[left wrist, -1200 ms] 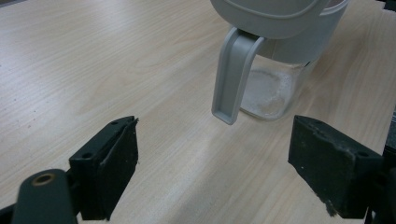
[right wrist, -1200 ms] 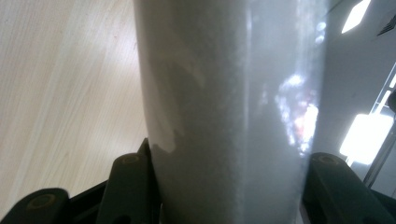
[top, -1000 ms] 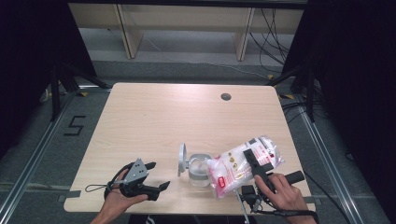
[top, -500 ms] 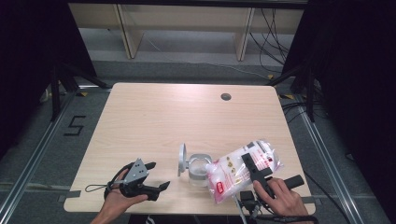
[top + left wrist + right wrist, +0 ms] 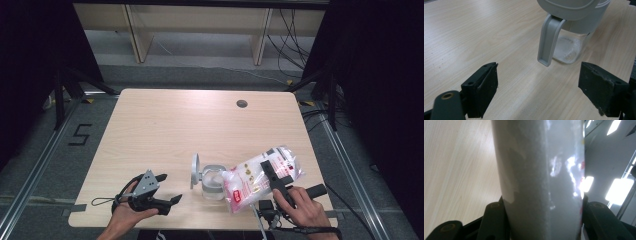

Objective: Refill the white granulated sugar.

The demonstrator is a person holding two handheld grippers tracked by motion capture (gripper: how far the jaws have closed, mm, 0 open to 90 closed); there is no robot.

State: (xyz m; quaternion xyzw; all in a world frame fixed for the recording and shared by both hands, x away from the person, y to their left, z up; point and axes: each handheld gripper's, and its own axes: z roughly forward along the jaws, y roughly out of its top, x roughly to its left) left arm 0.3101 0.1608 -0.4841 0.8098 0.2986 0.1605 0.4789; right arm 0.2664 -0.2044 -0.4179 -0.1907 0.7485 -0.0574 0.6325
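Right gripper (image 5: 272, 176) clamps plastic bag (image 5: 260, 180) of white powder, tilted over open clear container (image 5: 212, 184) near table's (image 5: 200, 125) near edge. Left gripper (image 5: 167, 189) rests left, jaws wide, empty. Advice: keep bag mouth over container opening, tilt gradually, avoid spilling.

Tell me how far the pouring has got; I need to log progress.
Done: the jar stands open, its lid flipped up, some white powder already at its bottom. In hand: the right gripper clamps the bag, tilted with its low end at the jar's mouth. Left: the bag looks mostly full, so most pouring remains. The left gripper is open beside the jar.
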